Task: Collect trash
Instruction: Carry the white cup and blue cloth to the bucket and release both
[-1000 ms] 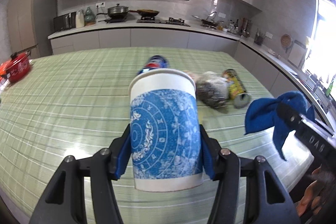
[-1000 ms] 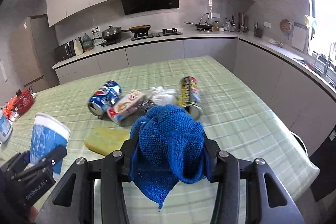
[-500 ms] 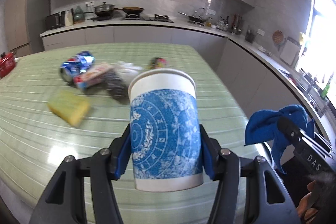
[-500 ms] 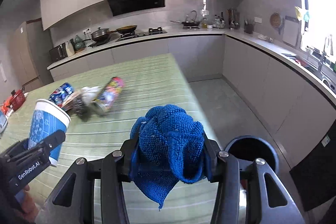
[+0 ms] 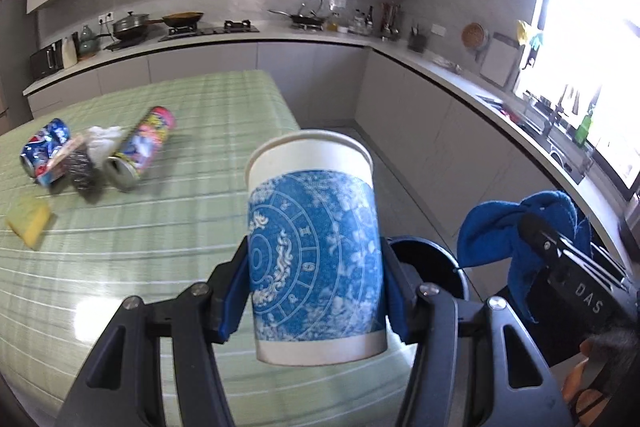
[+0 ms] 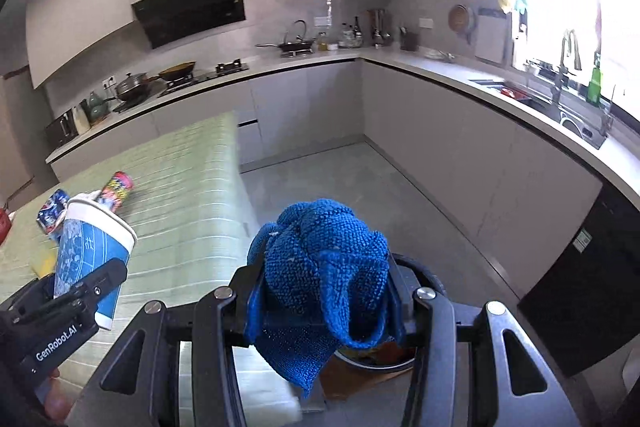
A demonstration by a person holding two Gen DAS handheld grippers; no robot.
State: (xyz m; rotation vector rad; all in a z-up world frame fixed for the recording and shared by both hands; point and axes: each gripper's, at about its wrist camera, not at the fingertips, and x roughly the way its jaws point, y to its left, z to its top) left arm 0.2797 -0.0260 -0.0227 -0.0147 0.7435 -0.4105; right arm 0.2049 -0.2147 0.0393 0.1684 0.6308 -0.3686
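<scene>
Beside the table's end, the paper cup (image 5: 314, 251) sits pinched in the left gripper (image 5: 316, 291) near the black bin (image 5: 440, 263); the right gripper (image 6: 320, 303) clamps the blue cloth (image 6: 320, 267) over it. Each should release only once centred above the opening.

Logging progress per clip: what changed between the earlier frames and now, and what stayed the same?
Both claws swung off the table toward its end: the cans and sponge slid to the left of view, and the black bin appeared below. Unchanged: the left claw still clamps the paper cup, the right claw still grips the blue cloth; nothing released.
</scene>
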